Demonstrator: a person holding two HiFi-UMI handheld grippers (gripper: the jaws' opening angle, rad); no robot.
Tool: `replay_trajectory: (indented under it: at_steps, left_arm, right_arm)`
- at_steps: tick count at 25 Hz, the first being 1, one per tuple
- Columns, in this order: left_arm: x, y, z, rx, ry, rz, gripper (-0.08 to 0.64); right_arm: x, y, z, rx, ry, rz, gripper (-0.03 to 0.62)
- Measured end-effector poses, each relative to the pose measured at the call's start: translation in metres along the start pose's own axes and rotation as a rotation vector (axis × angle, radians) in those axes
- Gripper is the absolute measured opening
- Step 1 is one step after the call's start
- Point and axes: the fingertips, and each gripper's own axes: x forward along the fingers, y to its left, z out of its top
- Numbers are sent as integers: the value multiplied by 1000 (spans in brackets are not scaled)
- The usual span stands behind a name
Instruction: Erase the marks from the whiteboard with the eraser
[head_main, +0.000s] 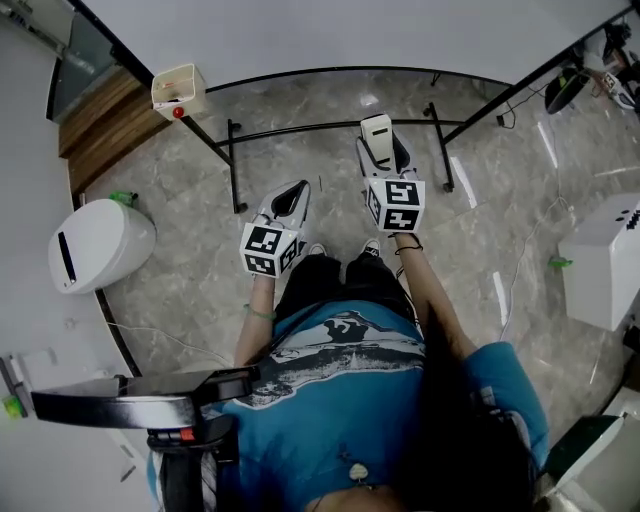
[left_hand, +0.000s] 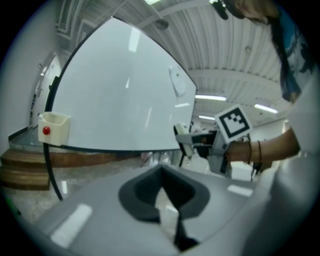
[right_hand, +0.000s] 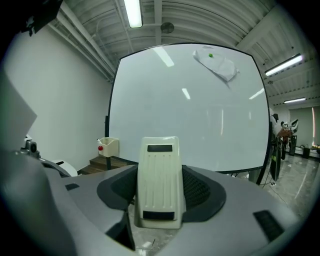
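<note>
The whiteboard stands in front of me on a black frame, and I see no marker lines on its surface. A pale sheet under a green dot hangs near its top right. A cream eraser sticks out forward from my right gripper, which is shut on it and held short of the board. My left gripper is lower and to the left, its jaws together with nothing between them. The left gripper view also shows the right gripper's marker cube.
A cream holder with a red knob hangs at the board's lower left corner. Black stand legs reach onto the marble floor. A white rounded unit sits left, a white box right, wooden steps behind.
</note>
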Motion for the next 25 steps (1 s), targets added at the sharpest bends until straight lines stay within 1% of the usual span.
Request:
replay_trajectory:
  at_steps: [5, 11, 15, 18, 22, 25]
  left_arm:
    - [-5, -32, -6, 4, -2, -35, 3]
    - [-18, -82, -8, 12, -35, -33, 3]
    - [-46, -128, -23, 17, -48, 4, 3]
    - [-76, -170, -39, 10, -67, 43, 3]
    - [-120, -231, -59, 1, -92, 88, 3]
    - [-146, -261, -72, -4, -90, 114, 3]
  right_arm:
    - [-41, 2, -18, 35, 20, -1, 262]
    - [-95, 8, -23, 25, -6, 47, 262]
    - [-153, 18, -39, 35, -15, 92, 262]
    - [-208, 27, -59, 18, -7, 129, 262]
    - [-278, 35, -90, 8, 23, 181, 262]
    - [-318, 42, -111, -3, 53, 220, 262]
